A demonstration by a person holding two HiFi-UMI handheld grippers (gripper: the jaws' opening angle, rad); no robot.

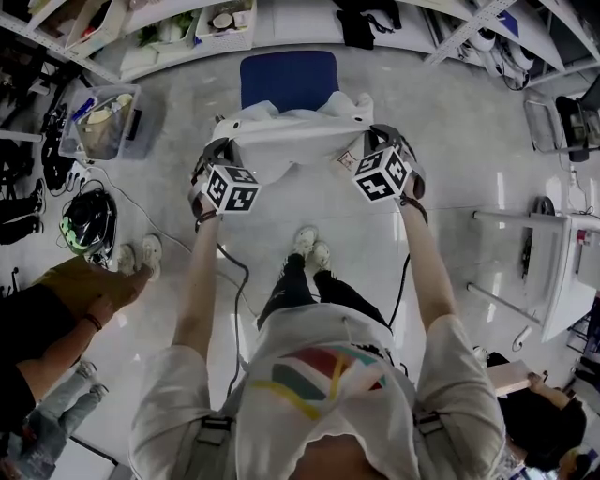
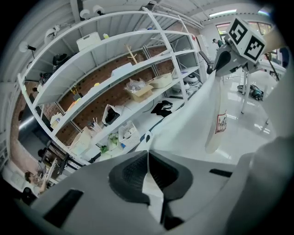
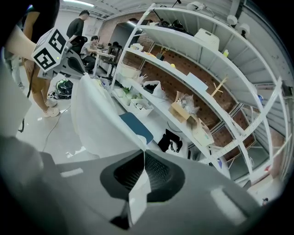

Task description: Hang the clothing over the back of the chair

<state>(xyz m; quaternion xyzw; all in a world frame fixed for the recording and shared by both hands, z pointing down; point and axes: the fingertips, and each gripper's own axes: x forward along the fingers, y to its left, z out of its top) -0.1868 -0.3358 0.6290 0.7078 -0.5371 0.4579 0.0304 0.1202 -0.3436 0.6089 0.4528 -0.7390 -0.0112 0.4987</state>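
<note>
A white garment [image 1: 292, 141] is stretched between my two grippers, above the near side of a chair with a blue seat [image 1: 288, 79]. My left gripper [image 1: 217, 155] is shut on the garment's left edge, and white cloth [image 2: 151, 183] shows pinched between its pads. My right gripper [image 1: 372, 145] is shut on the right edge, with a fold of cloth [image 3: 138, 190] between its pads. In the left gripper view the garment [image 2: 193, 124] runs up toward the right gripper [image 2: 226, 58]. The right gripper view shows the garment [image 3: 98, 117], the blue seat [image 3: 137, 127] behind it and the left gripper [image 3: 73, 64]. The chair's back is hidden under the cloth.
Curved shelving [image 1: 178, 37] runs behind the chair, with a black item [image 1: 361, 23] at its foot. A clear plastic box [image 1: 98, 122] and a helmet [image 1: 89, 220] sit on the floor at left, near another person's arm [image 1: 56, 323]. A white table frame [image 1: 562, 272] stands at right.
</note>
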